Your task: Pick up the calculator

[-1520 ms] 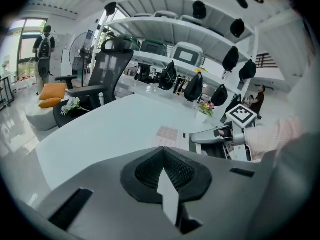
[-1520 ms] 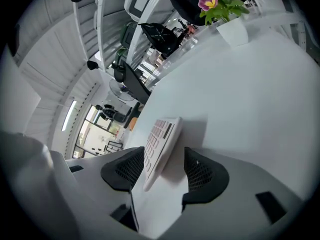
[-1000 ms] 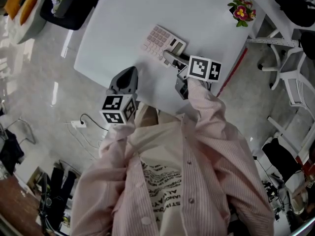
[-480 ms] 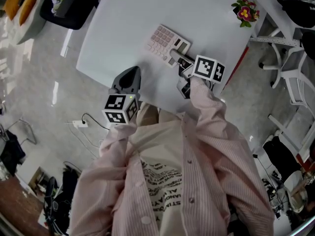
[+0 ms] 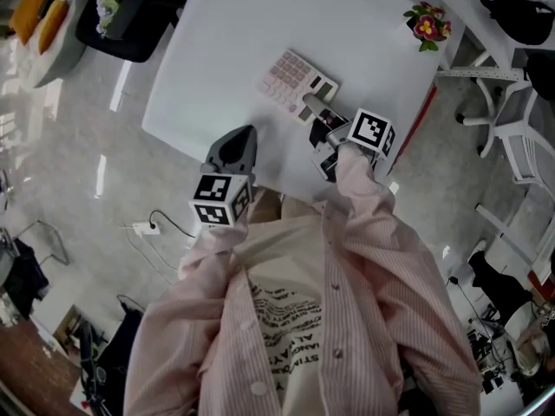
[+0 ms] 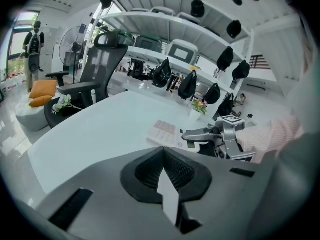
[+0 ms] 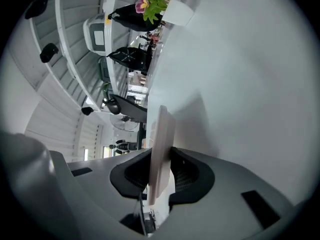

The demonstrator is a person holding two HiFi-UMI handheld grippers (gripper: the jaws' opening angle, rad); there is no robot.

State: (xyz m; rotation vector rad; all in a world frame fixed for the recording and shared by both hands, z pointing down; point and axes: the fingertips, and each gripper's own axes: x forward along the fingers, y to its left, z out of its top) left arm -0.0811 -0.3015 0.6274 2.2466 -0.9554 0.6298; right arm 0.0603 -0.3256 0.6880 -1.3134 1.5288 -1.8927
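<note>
Two grippers are in view; only the right gripper [image 5: 319, 115] is engaged with the task's thing.

1. Position of the thing. The calculator [image 5: 297, 76] lies on the white table [image 5: 260, 24], toward the near right corner and set in from both edges. A small flower pot [image 5: 425, 22] stands well apart, at the far right corner.

2. Tool state, right. The jaws have just been closing, with the calculator between them. In the right gripper view the calculator [image 7: 160, 144] appears edge-on, with a pad against each flat face: the right gripper [image 7: 162, 179] is pinching the end of the body nearest the person. The key end projects forward, away from the jaws.

3. Tool state, left. The left gripper [image 5: 236, 146] hangs over the near edge of the table, jaws pressed together with nothing between them, and takes no part in the grasp. From its own view the calculator [image 6: 162, 130] lies ahead and to the right.

4. Step in hand. Judged from these views, the grasp is made and the lift is not yet begun; most of the body appears to rest on the table. Whether the gripped end is already clear of the surface cannot be told.

5. Next move. Raise the right gripper straight up with the pinch maintained. Because the hold is at one end, expect the free end to sag; keep the wrist steady.
</note>
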